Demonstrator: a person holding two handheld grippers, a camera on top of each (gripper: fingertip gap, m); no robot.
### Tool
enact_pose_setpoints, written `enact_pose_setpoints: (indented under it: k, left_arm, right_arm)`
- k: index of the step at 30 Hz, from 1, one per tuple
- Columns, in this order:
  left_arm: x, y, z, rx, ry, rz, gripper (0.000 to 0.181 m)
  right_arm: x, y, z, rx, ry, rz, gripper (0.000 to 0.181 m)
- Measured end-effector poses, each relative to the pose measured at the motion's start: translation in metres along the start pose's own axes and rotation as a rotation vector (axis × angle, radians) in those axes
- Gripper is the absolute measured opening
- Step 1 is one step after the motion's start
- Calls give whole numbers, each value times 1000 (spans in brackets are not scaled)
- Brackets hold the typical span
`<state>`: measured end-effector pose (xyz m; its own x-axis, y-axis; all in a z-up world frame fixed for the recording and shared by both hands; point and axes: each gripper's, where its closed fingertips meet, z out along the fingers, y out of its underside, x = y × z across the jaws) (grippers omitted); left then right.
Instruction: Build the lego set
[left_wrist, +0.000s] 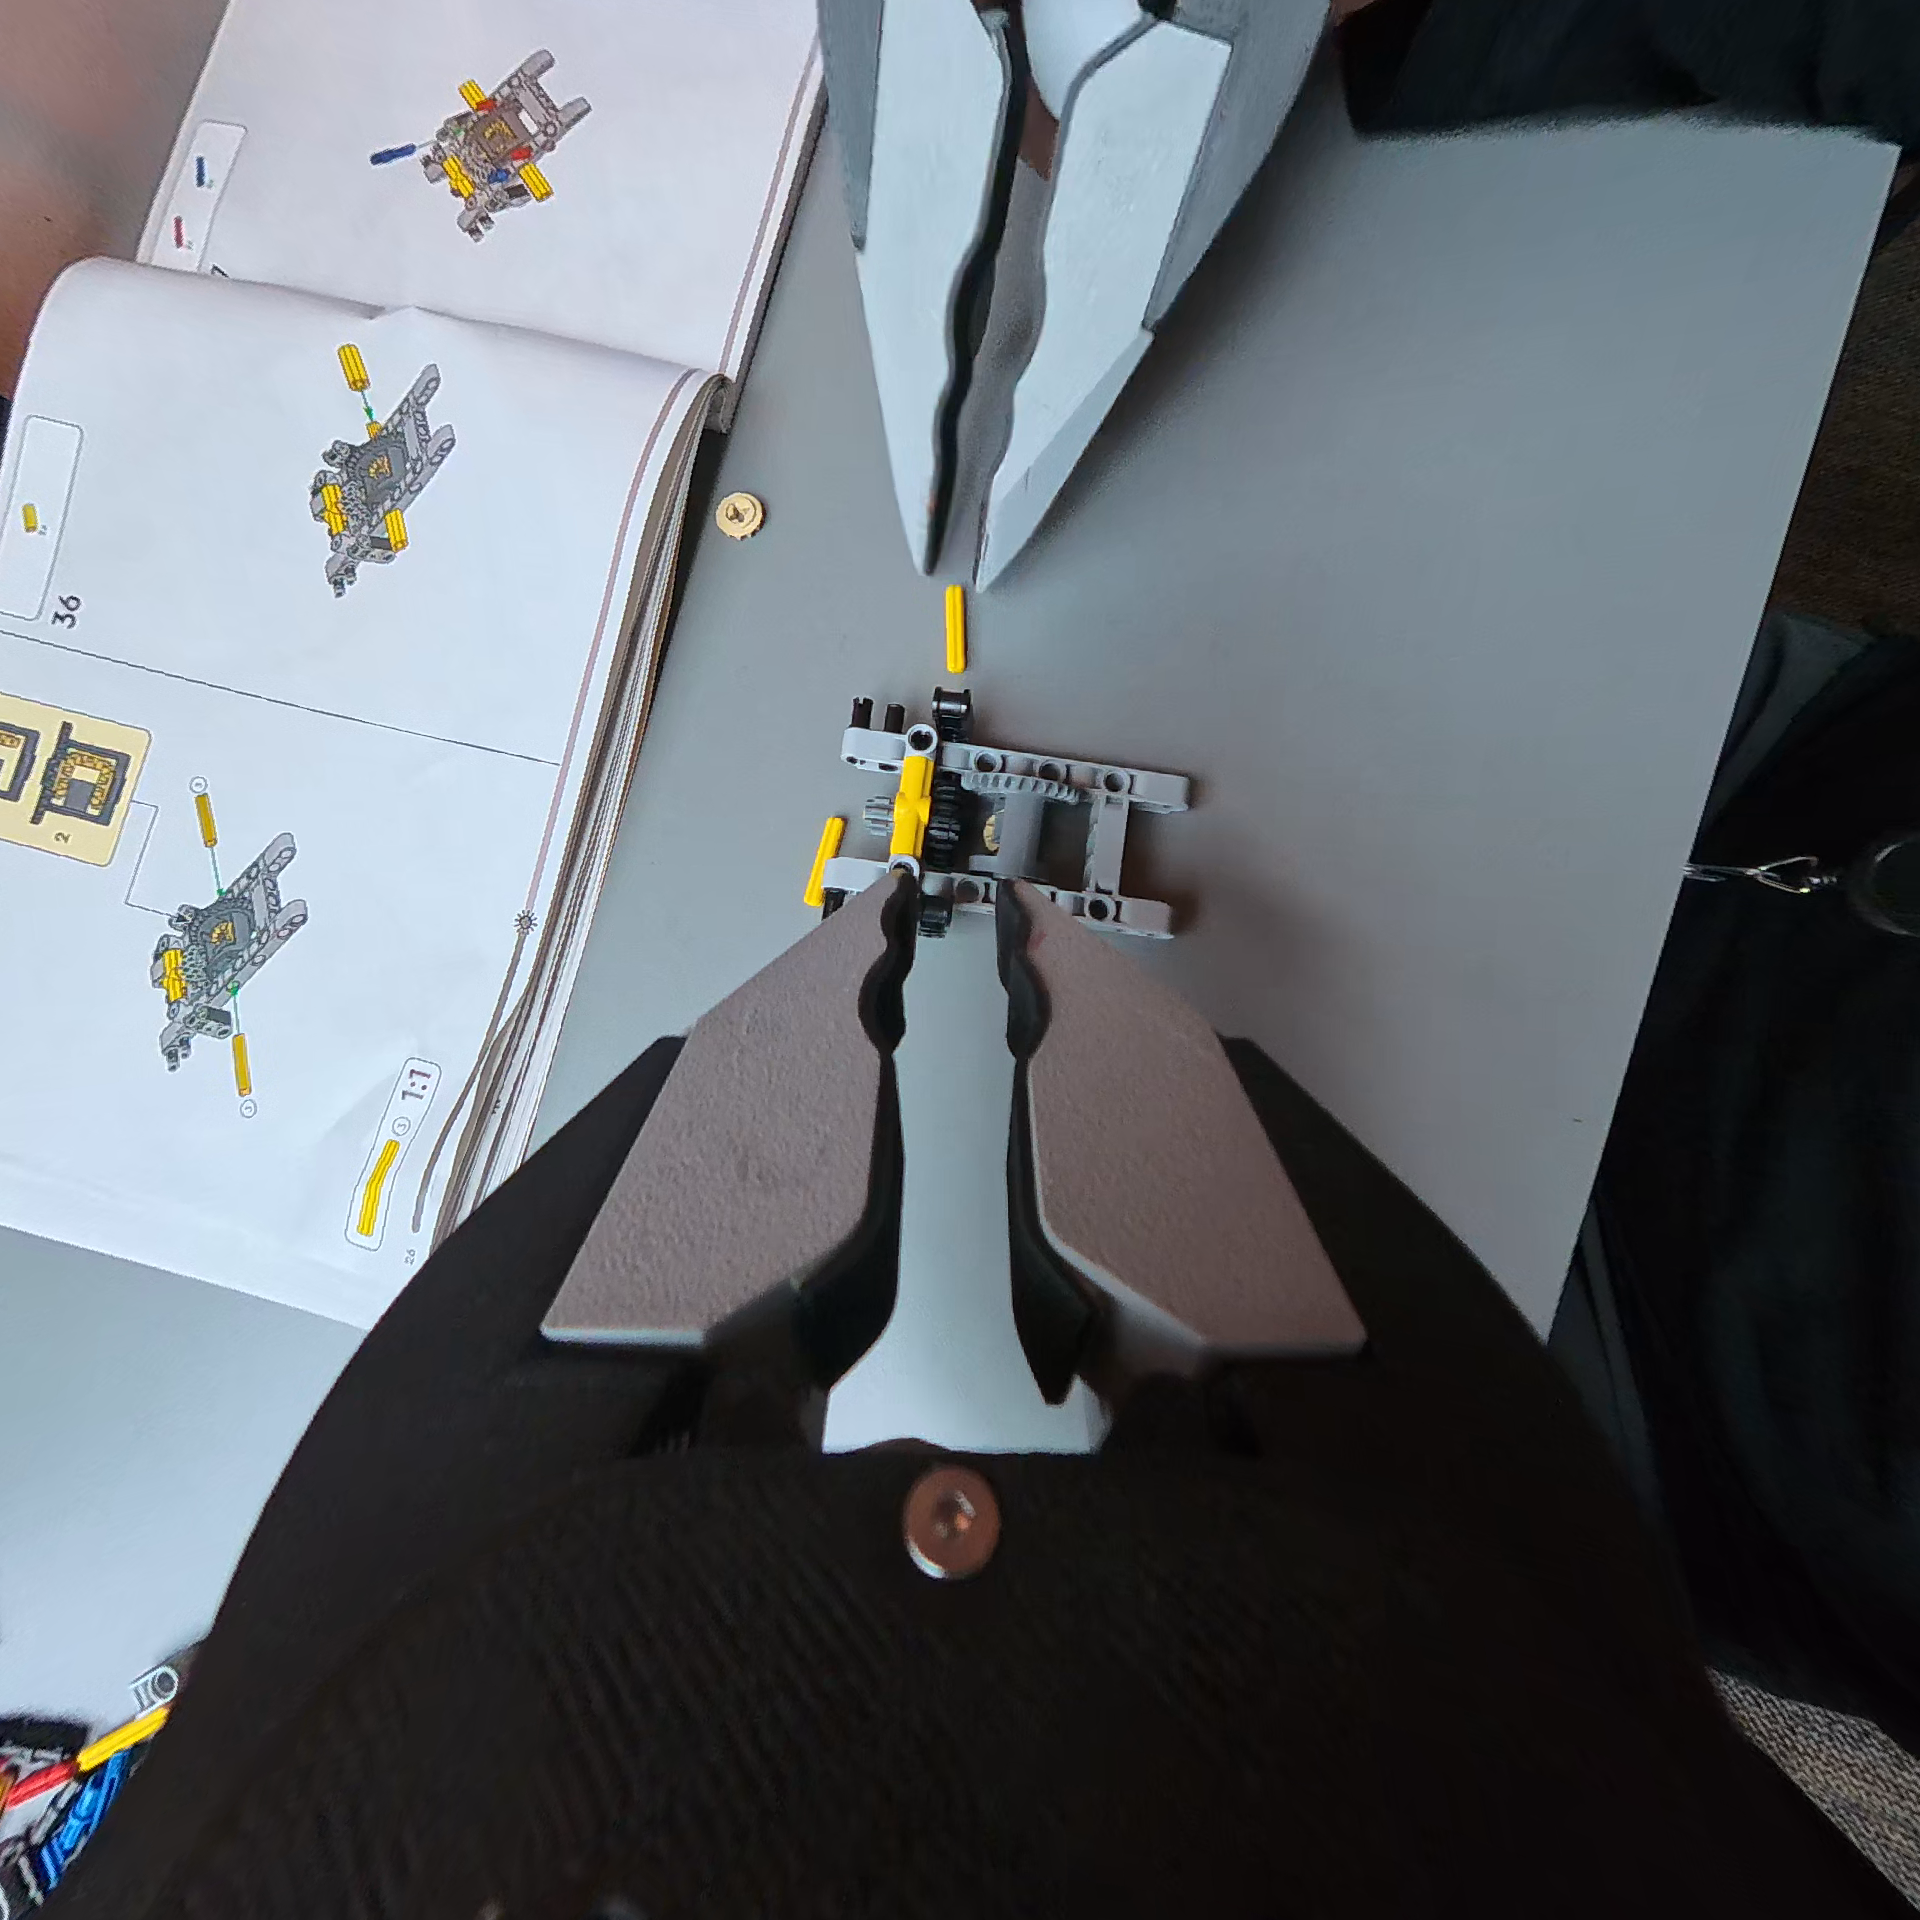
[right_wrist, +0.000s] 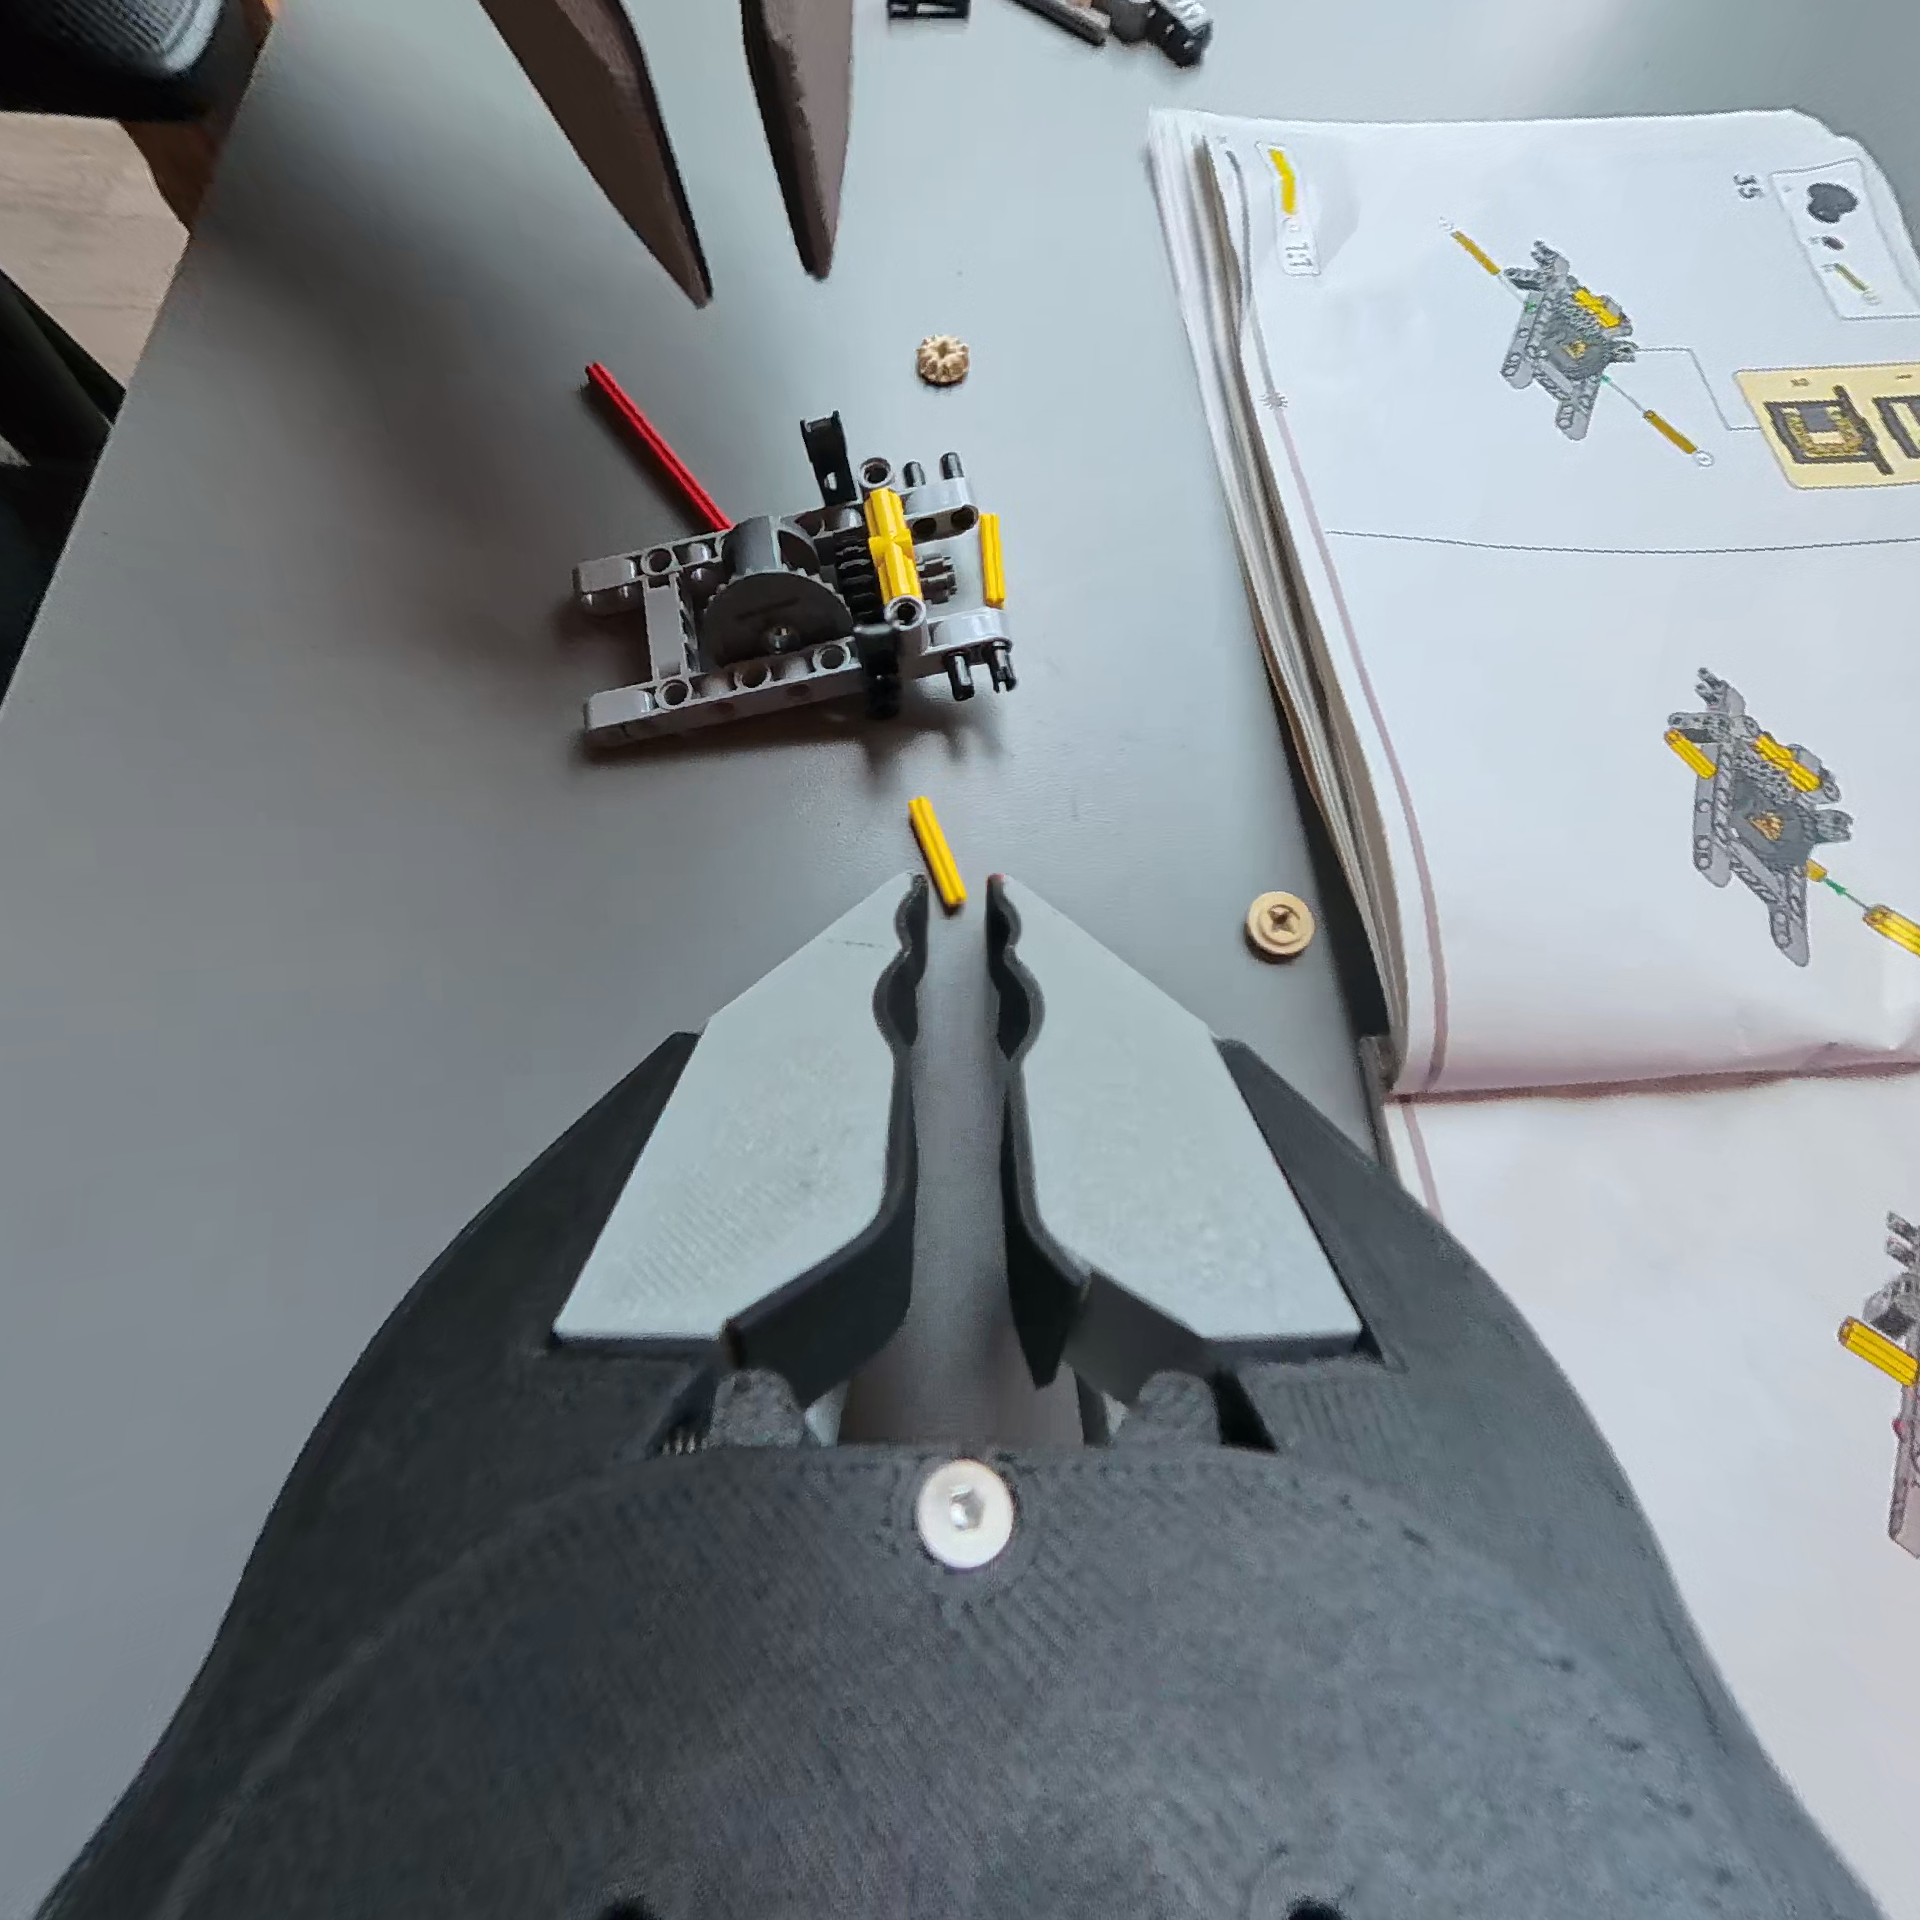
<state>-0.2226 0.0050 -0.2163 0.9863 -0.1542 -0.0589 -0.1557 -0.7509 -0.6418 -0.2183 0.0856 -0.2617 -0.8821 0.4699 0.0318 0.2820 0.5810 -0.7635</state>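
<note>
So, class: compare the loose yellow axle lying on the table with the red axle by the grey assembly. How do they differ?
The loose yellow axle is short; the red axle is clearly longer. The yellow axle lies by itself, apart from the grey assembly, just ahead of the right gripper; the red axle's end runs in behind the assembly. Both are thin, straight rods down on the table.

The left gripper (left_wrist: 951, 904) had a black, ribbed printed body with one silver screw (left_wrist: 951, 1522) set in its middle. Its fingers (left_wrist: 769, 1132) were flat brownish-grey wedges tapering to points, lined inside with wavy black pads (left_wrist: 883, 977). The right gripper (right_wrist: 954, 883) was built alike (same black shell, same screw (right_wrist: 964, 1525)), but its fingers (right_wrist: 774, 1143) were pale grey, with black scalloped pads (right_wrist: 902, 971).
</note>
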Motion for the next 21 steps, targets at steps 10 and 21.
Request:
enact_pose_setpoints:
  k: [10,21]
  left_arm:
    - [-33,7,-37,11,-119,-33,13]
    - [-53,8,-76,81,-183,-95,13]
  right_arm:
    - [66,3,-11,-8,321,151,10]
    - [65,8,5,-70,288,165,1]
